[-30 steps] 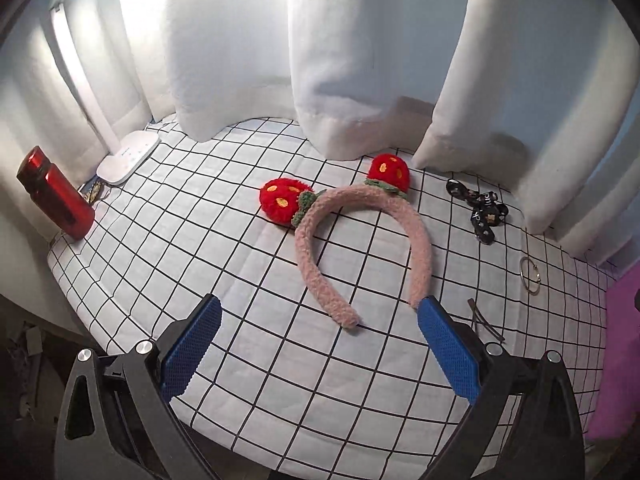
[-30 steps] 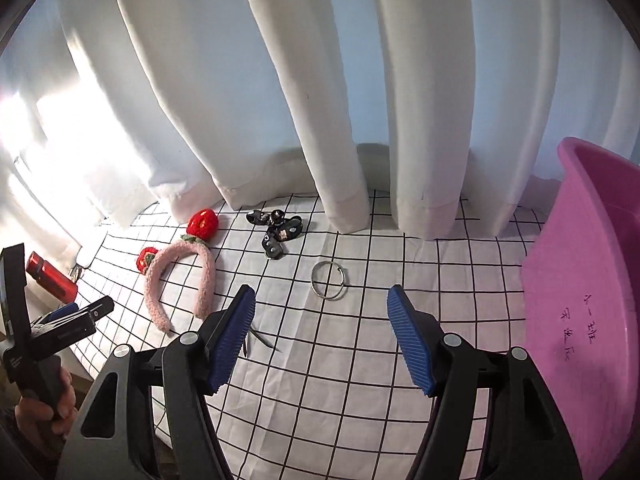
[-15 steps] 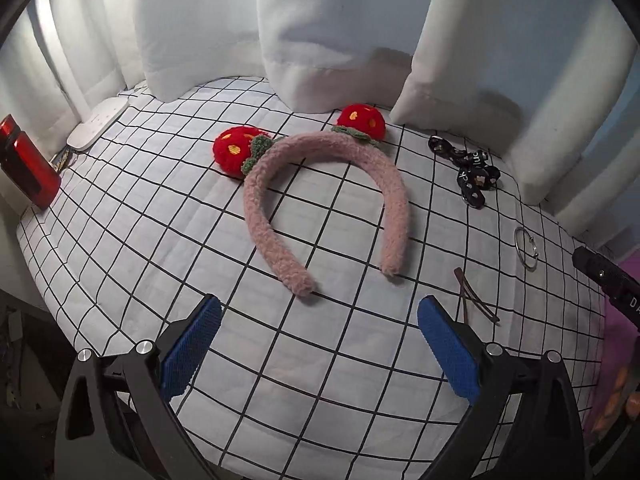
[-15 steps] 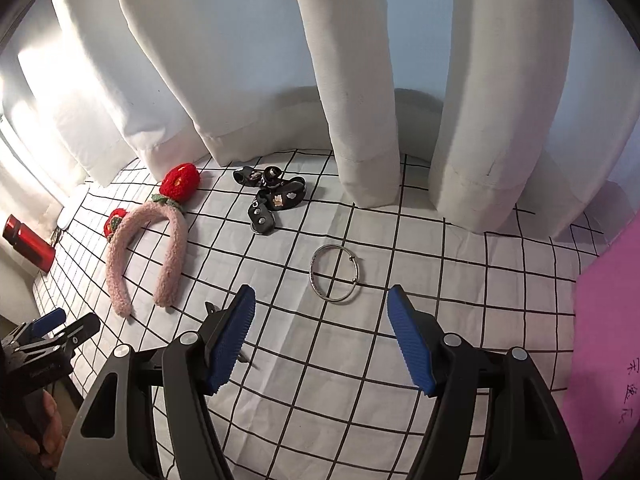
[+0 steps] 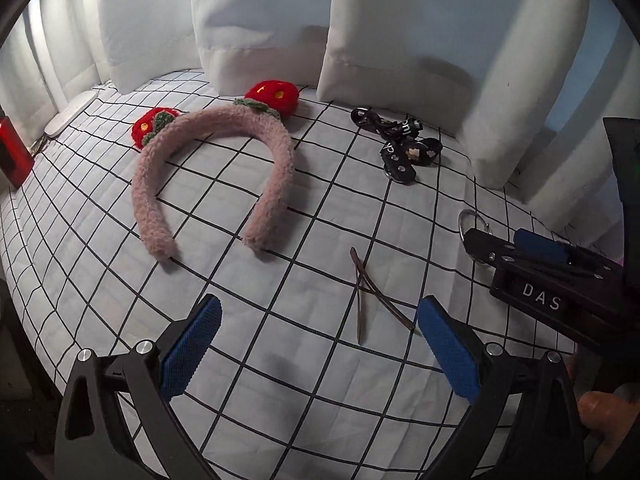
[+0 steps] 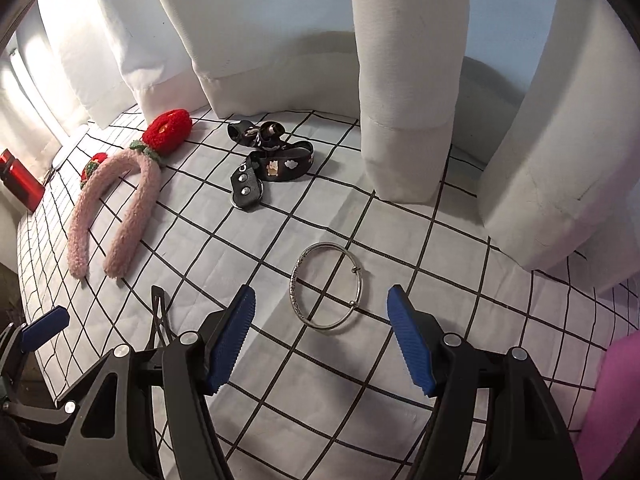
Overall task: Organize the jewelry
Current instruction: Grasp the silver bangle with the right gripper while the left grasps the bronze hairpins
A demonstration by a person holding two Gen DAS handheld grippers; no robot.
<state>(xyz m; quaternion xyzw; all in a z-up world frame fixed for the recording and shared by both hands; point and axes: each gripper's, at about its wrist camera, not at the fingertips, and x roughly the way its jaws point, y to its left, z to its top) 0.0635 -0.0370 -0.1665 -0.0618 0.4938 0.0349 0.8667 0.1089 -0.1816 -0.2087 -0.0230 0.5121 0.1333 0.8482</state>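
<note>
right gripper (image 6: 320, 334) | your jaws are gaping wide, empty | bangle (image 6: 326, 287) is lying flat just ahead, centred | left gripper (image 5: 318, 346) is hovering wide over hairpins (image 5: 370, 288), mid-cloth

Grid-checked cloth (image 6: 360, 400), headband (image 5: 216, 168), bangle (image 6: 326, 286), hairpins (image 5: 368, 288), strap (image 6: 272, 164)

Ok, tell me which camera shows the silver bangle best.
The right wrist view: the whole silver bangle lies flat and unobstructed just ahead of the open right gripper. In the left wrist view only part shows, the rest hidden behind the right gripper's body.
</note>
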